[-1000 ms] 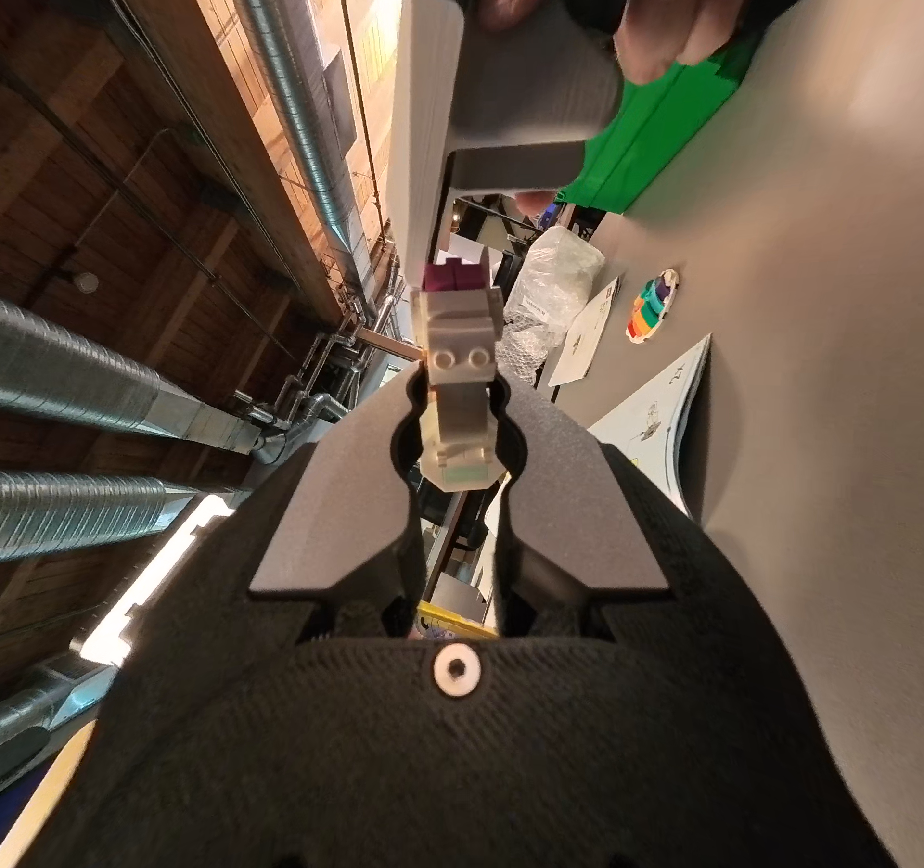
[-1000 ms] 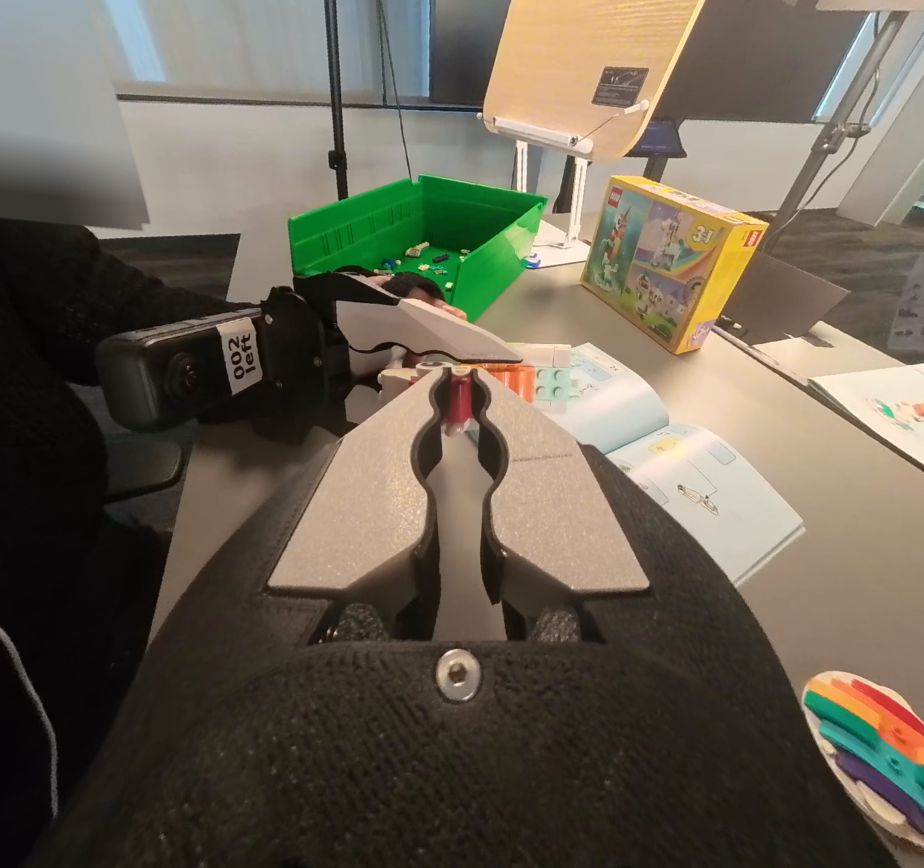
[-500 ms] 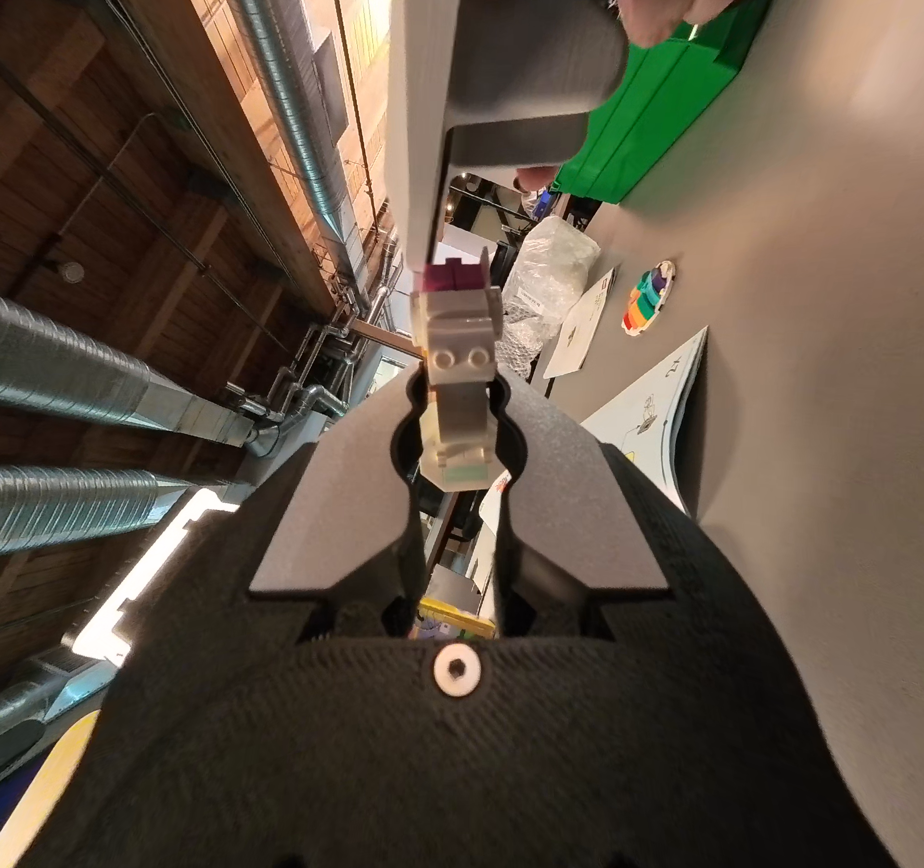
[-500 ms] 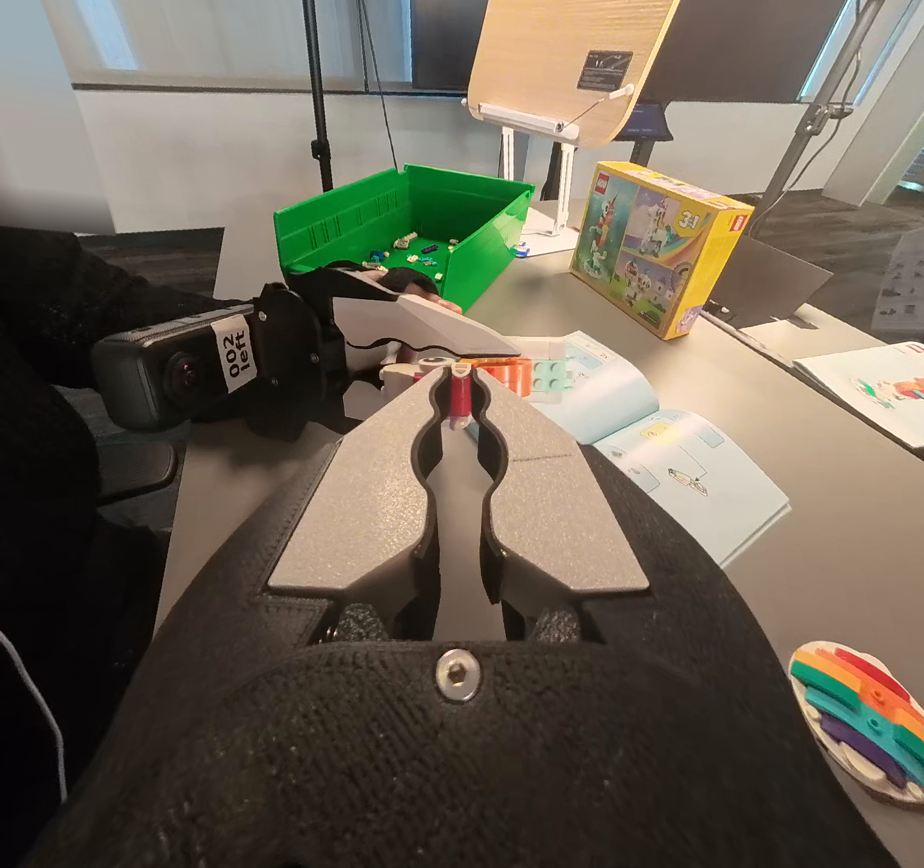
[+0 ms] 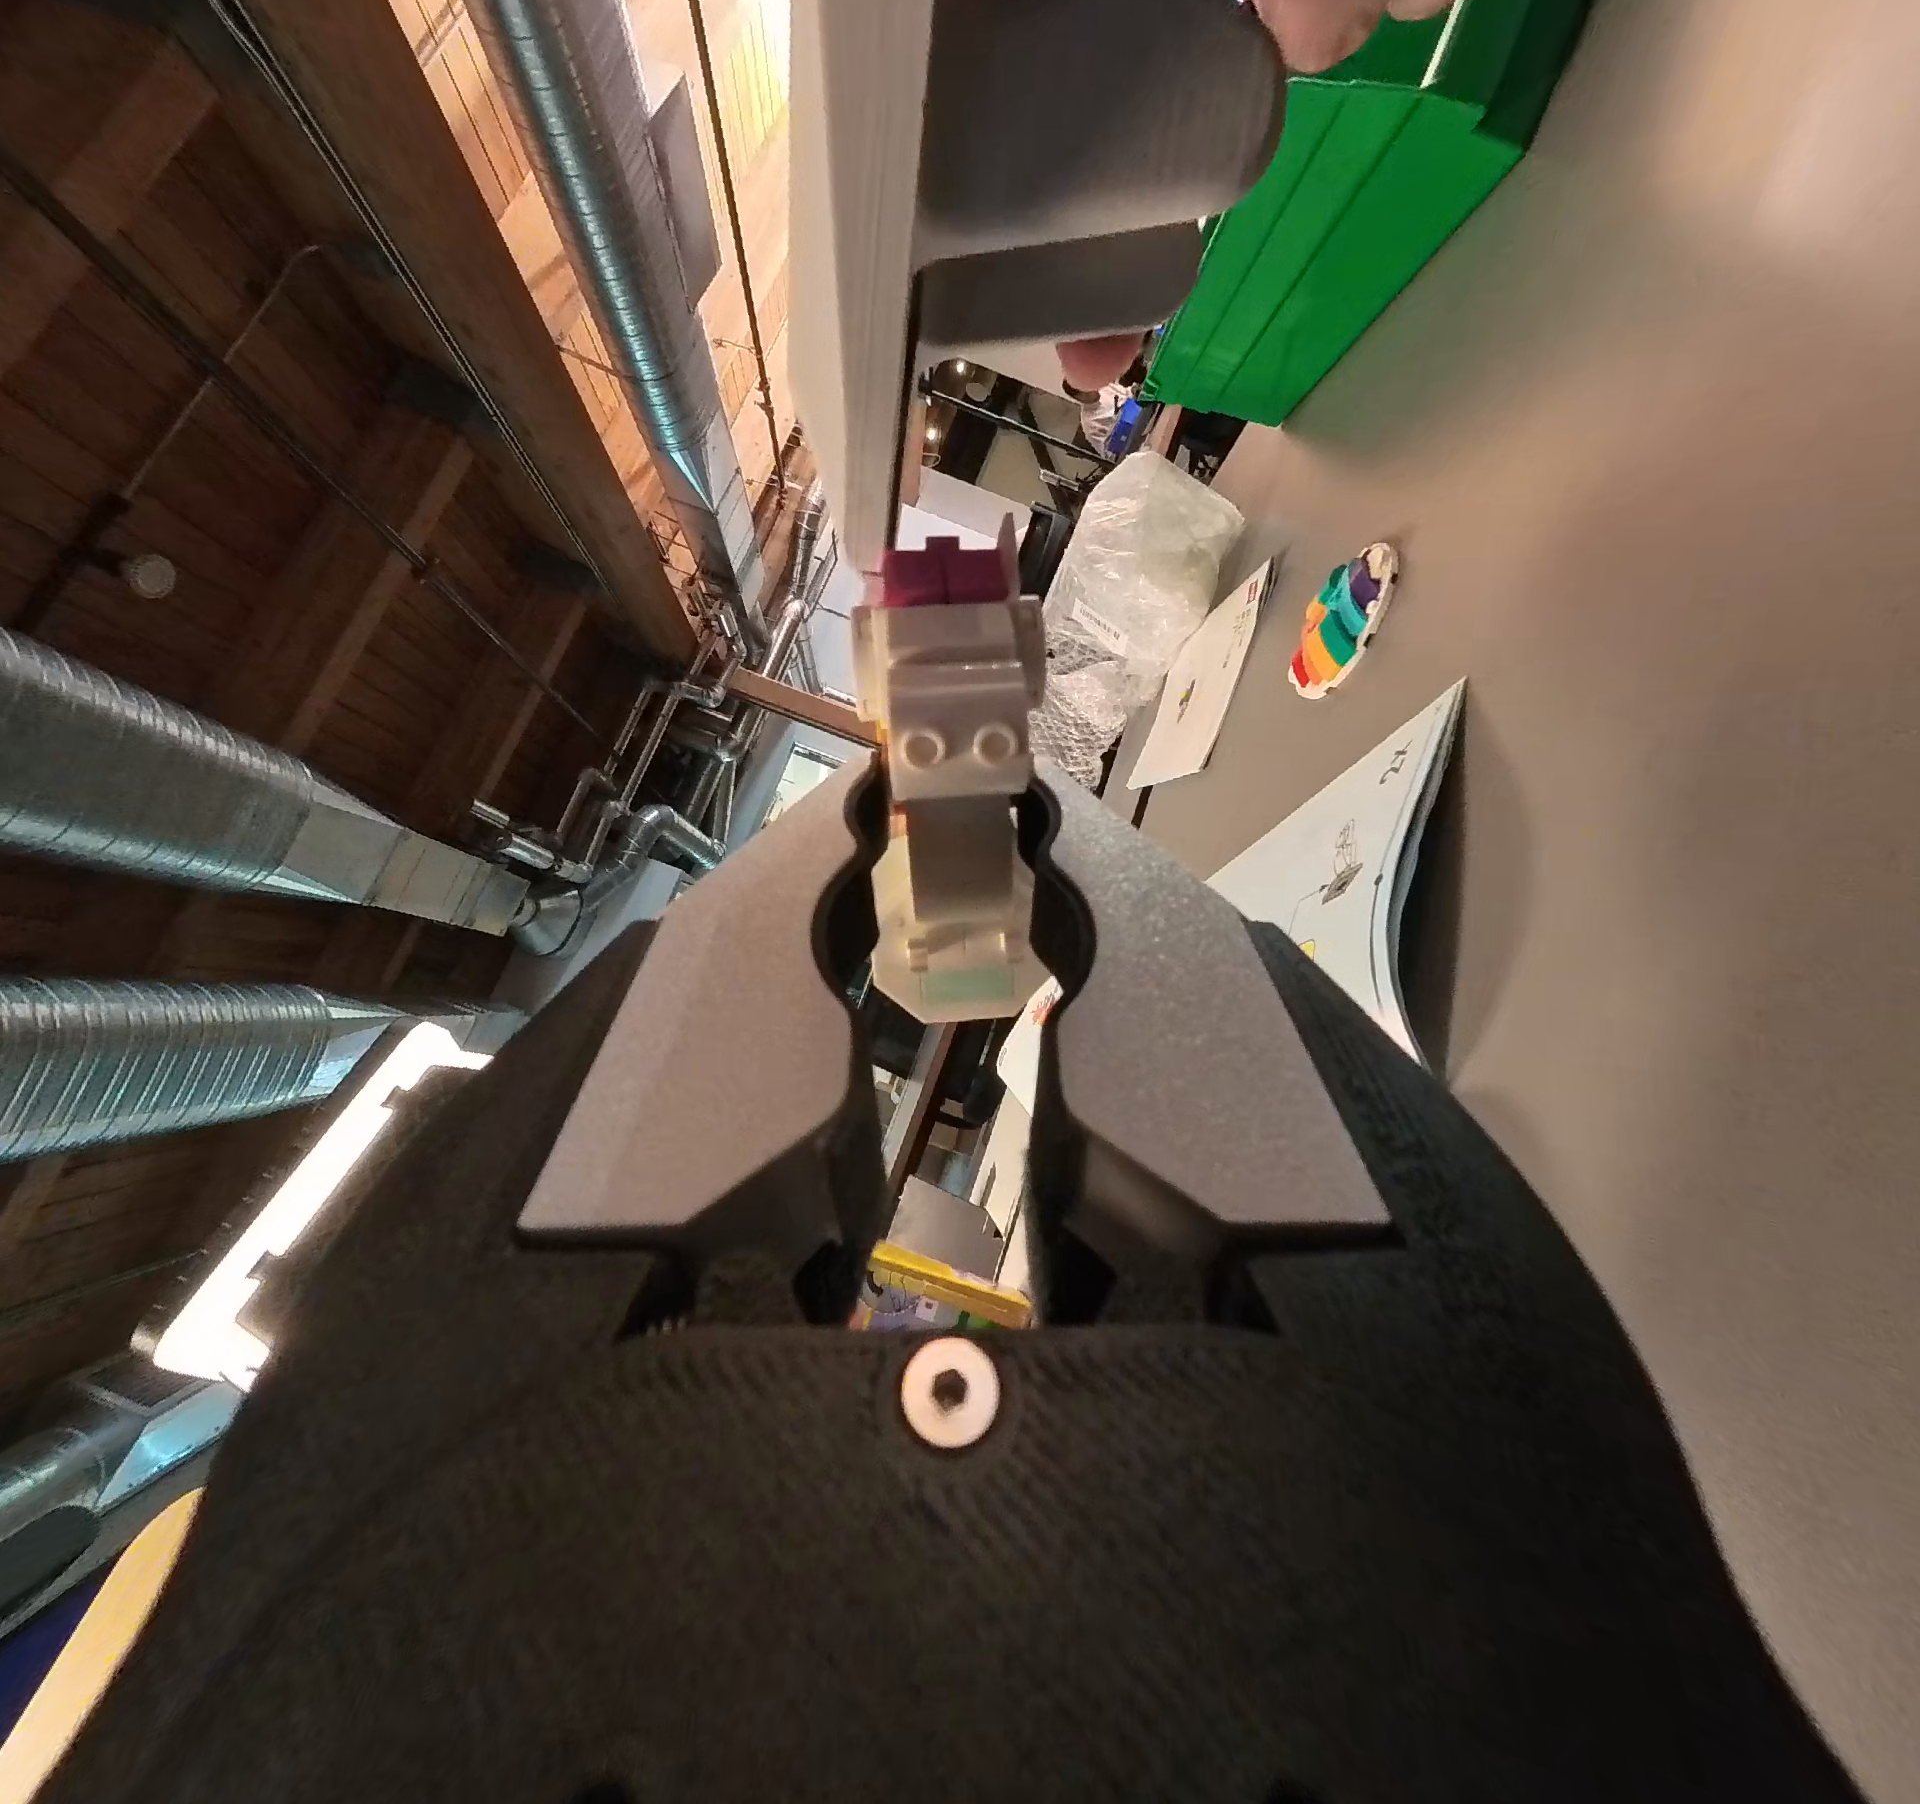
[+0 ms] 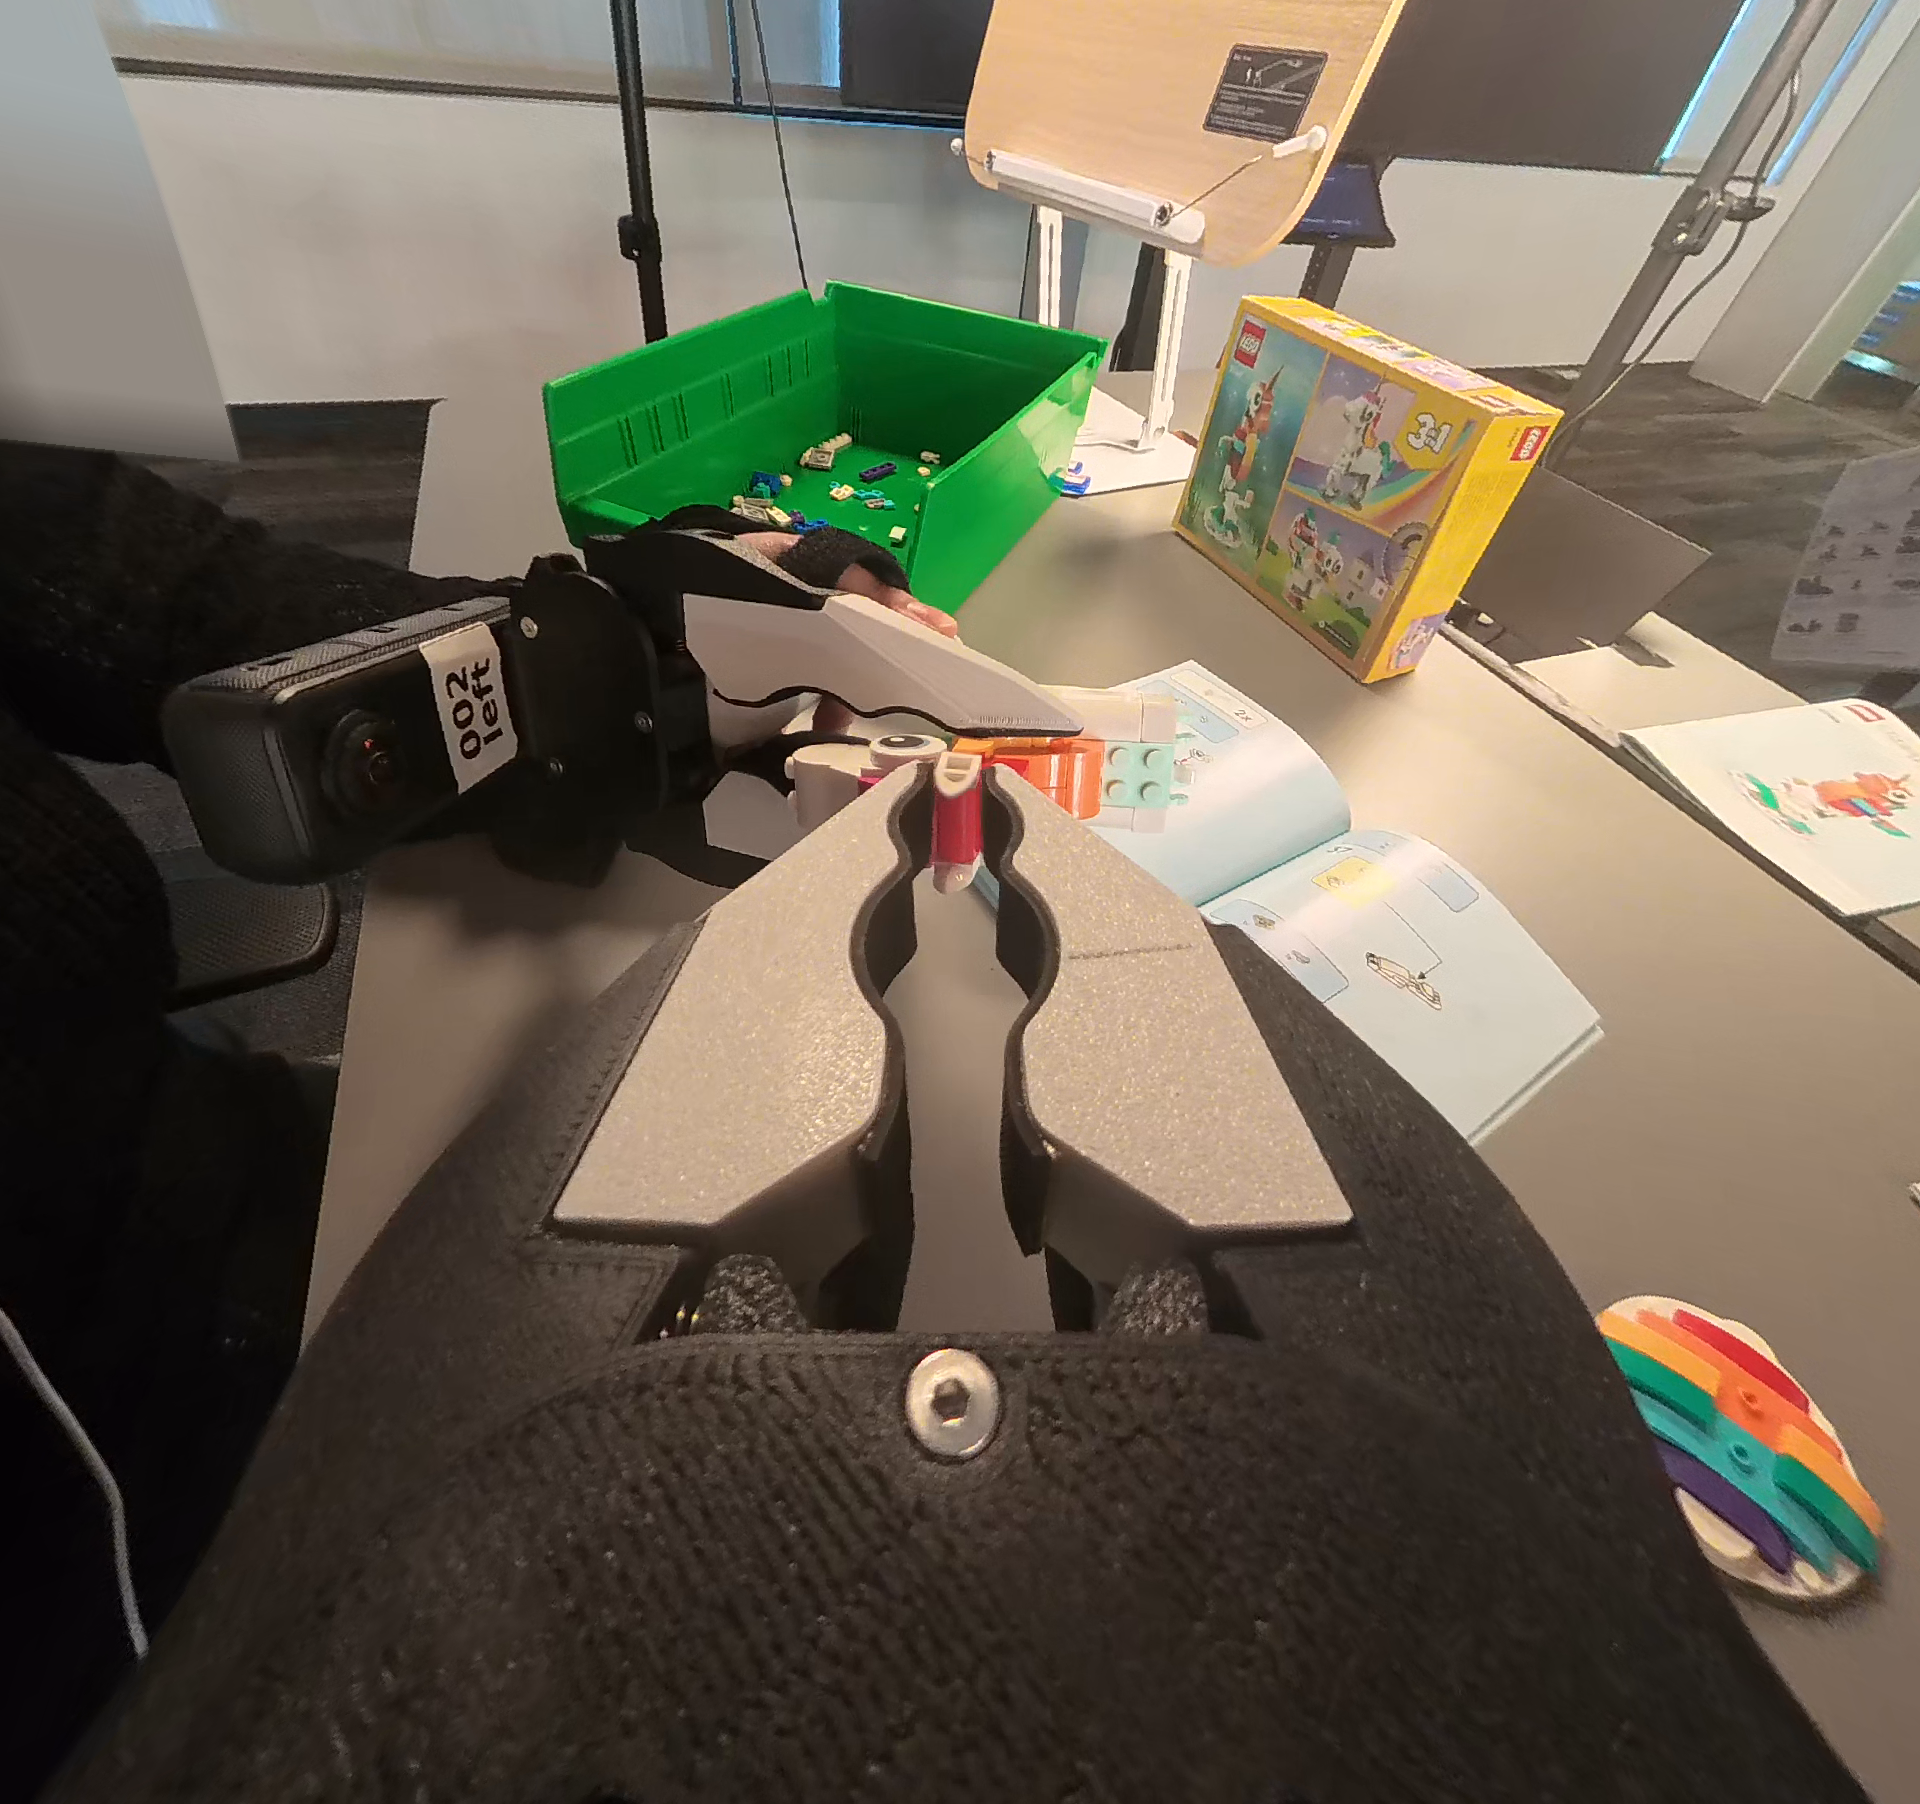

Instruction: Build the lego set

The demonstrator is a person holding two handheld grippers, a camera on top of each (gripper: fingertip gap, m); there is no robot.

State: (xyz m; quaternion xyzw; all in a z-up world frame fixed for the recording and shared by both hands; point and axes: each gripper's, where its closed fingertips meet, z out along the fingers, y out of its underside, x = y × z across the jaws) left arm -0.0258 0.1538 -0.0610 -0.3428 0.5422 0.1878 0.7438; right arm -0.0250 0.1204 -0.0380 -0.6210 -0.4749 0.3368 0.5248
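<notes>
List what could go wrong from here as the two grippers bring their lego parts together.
1. The right gripper pinches the small red piece only at its tips; pressing it on could make it twist or pop out.
2. The left gripper holds the white lego model in mid-air, so a push could shift it in the grasp.
3. A dropped piece might land on the open instruction booklet or roll off the table.

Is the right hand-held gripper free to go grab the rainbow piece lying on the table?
Probably not yet: the right hand-held gripper is shut on a small red piece. The rainbow piece lies unobstructed on the table beside it.
</notes>
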